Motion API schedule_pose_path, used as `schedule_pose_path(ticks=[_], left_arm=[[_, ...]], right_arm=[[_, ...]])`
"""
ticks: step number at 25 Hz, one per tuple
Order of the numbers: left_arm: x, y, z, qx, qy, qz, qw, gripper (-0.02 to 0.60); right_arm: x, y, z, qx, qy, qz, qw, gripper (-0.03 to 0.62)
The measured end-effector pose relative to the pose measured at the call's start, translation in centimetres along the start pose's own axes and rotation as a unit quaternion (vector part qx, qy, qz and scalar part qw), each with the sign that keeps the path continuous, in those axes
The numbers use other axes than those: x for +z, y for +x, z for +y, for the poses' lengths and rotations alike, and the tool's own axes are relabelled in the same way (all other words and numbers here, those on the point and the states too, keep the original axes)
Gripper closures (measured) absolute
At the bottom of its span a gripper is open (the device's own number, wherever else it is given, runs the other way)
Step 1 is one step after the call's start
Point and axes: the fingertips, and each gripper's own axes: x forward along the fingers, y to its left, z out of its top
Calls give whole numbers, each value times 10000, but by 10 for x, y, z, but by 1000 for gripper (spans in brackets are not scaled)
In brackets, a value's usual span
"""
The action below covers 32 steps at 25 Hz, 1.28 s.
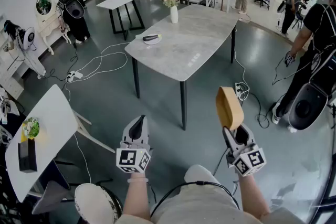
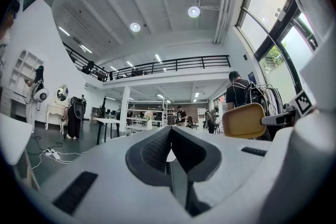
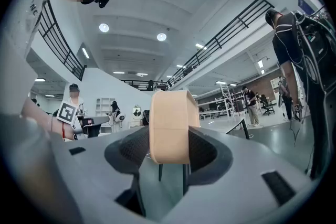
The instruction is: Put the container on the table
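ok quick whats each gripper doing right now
left gripper: shut, nothing between its jaws.
right gripper: shut on the tan container, held on edge.

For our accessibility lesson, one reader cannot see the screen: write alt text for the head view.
Seen from above, the right gripper holds a tan container on its edge over the grey floor, short of a grey table that bears a flower vase. The left gripper is shut and empty beside it.
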Motion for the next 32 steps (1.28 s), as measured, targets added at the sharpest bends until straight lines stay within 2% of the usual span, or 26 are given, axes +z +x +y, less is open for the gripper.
schedule_pose_path(ticks=[10,26,32], left_arm=[[-16,14,24,74,-93,96,9999,578],[-25,151,103,4,-189,239,9995,578],[-31,210,119,-107,-180,327,9992,578]], right_arm=[[-10,34,-7,-55,89,-1,9999,375],[-22,184,-60,-126,509,17,9986,373],[-33,232,-87,-243,675,87,9974,372]])
